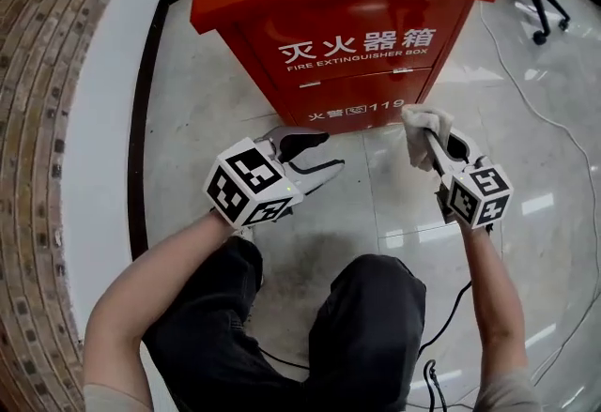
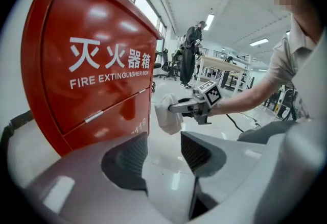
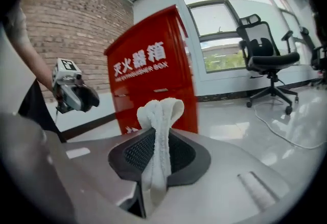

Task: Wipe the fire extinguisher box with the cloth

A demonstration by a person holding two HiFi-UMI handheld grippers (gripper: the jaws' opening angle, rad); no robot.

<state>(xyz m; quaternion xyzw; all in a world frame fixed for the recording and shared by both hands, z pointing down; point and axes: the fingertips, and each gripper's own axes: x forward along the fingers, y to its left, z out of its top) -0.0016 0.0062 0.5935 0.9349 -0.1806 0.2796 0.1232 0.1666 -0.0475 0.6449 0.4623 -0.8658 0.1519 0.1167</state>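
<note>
The right gripper [image 3: 158, 152] is clamped on the cloth [image 3: 159, 116]: the white towelling is pinched between both ribbed pads, and a folded loop stands out beyond the tips. The left gripper [image 2: 164, 154] has its jaws apart with only glossy floor showing between them. In the head view it hangs low in front of the box, well to the left of the cloth.

The cloth is held just beside the lower right corner of the fire extinguisher box [image 1: 357, 35]; whether it touches the red metal is not clear. The box stands upright on the pale tiled floor [image 1: 376, 213]. Its front carries white characters "灭火器箱" above "FIRE EXTINGUISHER BOX", and the lower panel reads "火警" and "119". The sloping lid bears white diagrams and lettering too small to read.

A brick wall [image 1: 38, 119] curves along the left, a thin cable [image 1: 549, 119] trails across the floor on the right, and a black office chair [image 3: 268, 59] stands by the window.
</note>
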